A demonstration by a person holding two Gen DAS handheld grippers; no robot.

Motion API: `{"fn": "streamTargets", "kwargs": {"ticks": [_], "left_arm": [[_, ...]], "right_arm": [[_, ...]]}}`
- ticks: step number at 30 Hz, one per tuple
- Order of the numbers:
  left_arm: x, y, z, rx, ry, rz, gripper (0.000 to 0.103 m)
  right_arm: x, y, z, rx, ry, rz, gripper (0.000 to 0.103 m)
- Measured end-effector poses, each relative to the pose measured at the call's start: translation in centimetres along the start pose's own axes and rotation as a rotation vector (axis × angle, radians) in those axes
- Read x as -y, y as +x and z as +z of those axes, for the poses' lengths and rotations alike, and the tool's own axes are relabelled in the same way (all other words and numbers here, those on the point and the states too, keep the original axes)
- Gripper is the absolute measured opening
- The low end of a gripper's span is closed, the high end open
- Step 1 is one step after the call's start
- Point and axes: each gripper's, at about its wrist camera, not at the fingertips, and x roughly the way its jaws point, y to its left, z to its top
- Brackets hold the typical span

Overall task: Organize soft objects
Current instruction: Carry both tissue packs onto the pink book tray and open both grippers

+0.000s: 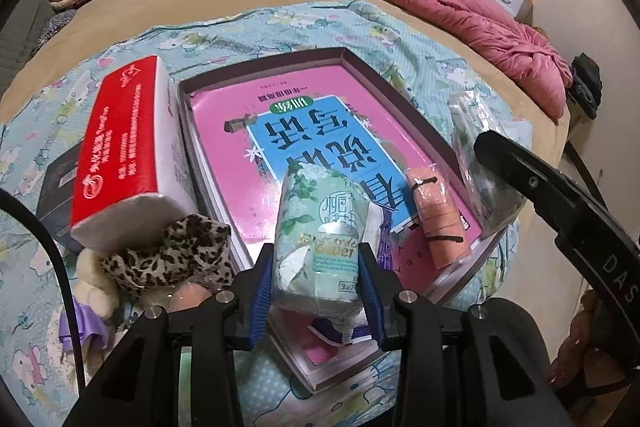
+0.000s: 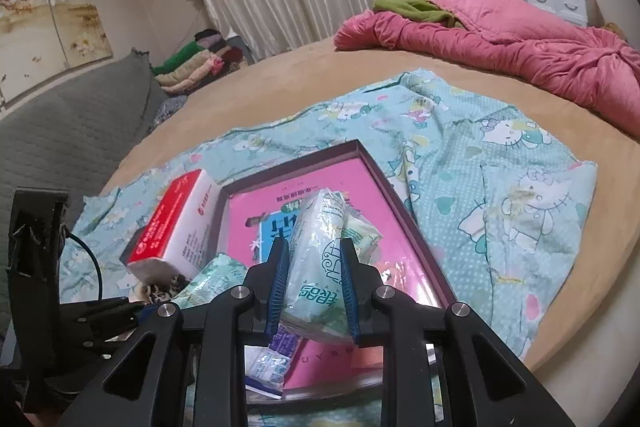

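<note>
My left gripper point(image 1: 318, 267) is shut on a pale green floral tissue pack point(image 1: 320, 223), held over the near end of a shallow purple-rimmed box point(image 1: 360, 61) with a pink and blue book point(image 1: 304, 131) in it. My right gripper point(image 2: 314, 263) is shut on another green tissue pack point(image 2: 320, 251), held above the same box point(image 2: 384, 187). A peach rolled cloth point(image 1: 440, 219) lies in the box at the right. The left pack also shows in the right wrist view point(image 2: 212, 277). The right gripper's arm point(image 1: 560, 195) crosses the left wrist view.
A red and white tissue box point(image 1: 124, 147) leans by the box's left side. A leopard-print soft item point(image 1: 172, 251) and a cream plush toy point(image 1: 94, 287) lie near left. A teal cartoon sheet point(image 2: 500, 179) covers the tan bed. A pink quilt point(image 2: 500, 35) lies at the back.
</note>
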Motion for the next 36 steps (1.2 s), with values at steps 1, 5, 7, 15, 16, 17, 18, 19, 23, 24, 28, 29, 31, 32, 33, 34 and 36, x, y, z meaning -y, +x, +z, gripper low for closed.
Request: {"fn": "streamTargets", "kwargs": {"ticks": [1,5,7,15,16,17,18,19,23,24,28,29,31,32,33,34,36], "left_arm": [[0.0,0.1,0.0,-0.002,0.001,0.0,0.04],[0.0,0.5,0.1,-0.006,-0.002,-0.008,0.04],[-0.1,0.6,0.1,-0.008,-0.003,-0.01,0.04],[-0.2,0.9,0.1,-0.007,-0.014,-0.026,0.04],[-0.2,0.9,0.0,-0.007,-0.015,-0.028,0.04],[-0.3,0.9,0.0,-0.005,-0.015,-0.029,0.04],[-0.4,0.9,0.0,-0.006,-0.017,-0.031,0.04],[-0.4,0.9,0.0,-0.006,-0.019,-0.033,0.04],[-0.5,0.9,0.0,-0.004,-0.023,-0.039,0.04],[-0.5,0.9,0.0,-0.004,-0.024,-0.041,0.04],[-0.7,1.0,0.0,-0.001,-0.026,-0.039,0.04],[-0.8,1.0,0.0,-0.002,-0.03,-0.043,0.04],[-0.8,1.0,0.0,-0.001,-0.032,-0.043,0.04],[-0.9,1.0,0.0,-0.001,-0.033,-0.044,0.04],[-0.9,1.0,0.0,-0.002,-0.035,-0.045,0.04],[-0.9,1.0,0.0,-0.002,-0.035,-0.045,0.041],[-1.0,1.0,0.0,-0.004,-0.038,-0.043,0.042]], "right_arm": [[0.0,0.1,-0.1,-0.005,-0.005,-0.003,0.026],[0.0,1.0,-0.5,-0.036,-0.026,-0.019,0.026],[0.0,1.4,-0.7,-0.048,-0.032,-0.031,0.026],[0.3,2.8,-1.2,-0.094,-0.05,-0.068,0.026],[0.2,3.1,-1.3,-0.102,-0.054,-0.072,0.026],[0.2,3.3,-1.4,-0.107,-0.059,-0.077,0.026],[0.2,3.5,-1.5,-0.112,-0.066,-0.081,0.026],[0.2,3.6,-1.6,-0.116,-0.071,-0.085,0.026],[-0.1,4.5,-2.0,-0.139,-0.088,-0.094,0.026],[-0.2,4.6,-2.1,-0.143,-0.096,-0.099,0.026],[-0.4,5.0,-2.3,-0.151,-0.103,-0.092,0.028],[-0.4,5.1,-2.4,-0.157,-0.105,-0.087,0.028],[-0.4,5.3,-2.4,-0.162,-0.104,-0.078,0.028],[-0.5,5.3,-2.4,-0.163,-0.104,-0.074,0.028],[-0.6,5.3,-2.5,-0.164,-0.104,-0.071,0.028],[-0.5,5.5,-2.4,-0.167,-0.102,-0.06,0.029],[-0.6,5.7,-2.6,-0.178,-0.095,-0.042,0.029]]}}
